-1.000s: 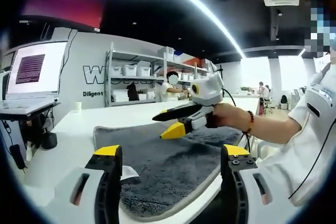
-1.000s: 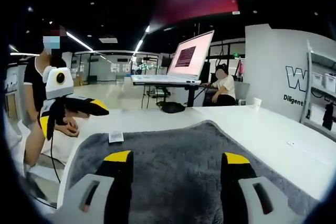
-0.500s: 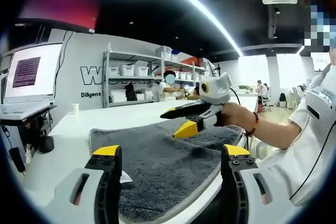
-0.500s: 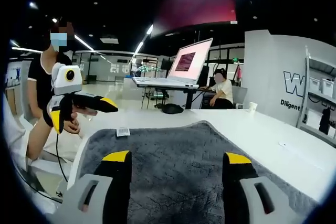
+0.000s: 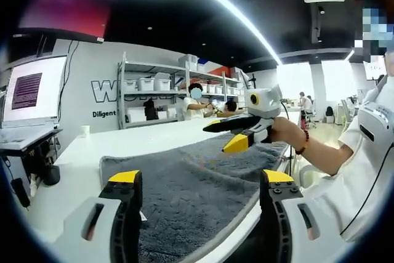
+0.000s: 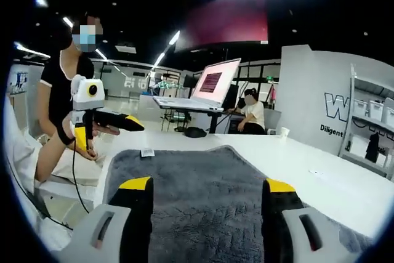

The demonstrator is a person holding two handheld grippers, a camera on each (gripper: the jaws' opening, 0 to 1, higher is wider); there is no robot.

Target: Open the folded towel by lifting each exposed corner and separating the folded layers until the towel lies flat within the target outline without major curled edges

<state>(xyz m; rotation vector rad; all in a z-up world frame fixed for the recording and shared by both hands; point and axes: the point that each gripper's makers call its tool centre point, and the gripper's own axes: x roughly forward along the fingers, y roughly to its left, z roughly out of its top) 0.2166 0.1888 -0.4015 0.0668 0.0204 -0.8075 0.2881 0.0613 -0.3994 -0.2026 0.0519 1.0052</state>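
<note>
Now the grey towel (image 5: 203,183) lies spread on the white desk (image 5: 92,152), its tag (image 6: 147,152) at one corner. Left tool (image 5: 200,183) hovers over the towel's near edge, jaws apart, empty. Right tool (image 6: 206,189) above the towel, jaws apart, empty.

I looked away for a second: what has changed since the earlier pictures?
Both grippers have lifted away from the grey towel: the right gripper now sits higher and farther off in the left gripper view, and the left gripper likewise in the right gripper view. Nothing was grasped. The towel stays spread on the white table.
</note>
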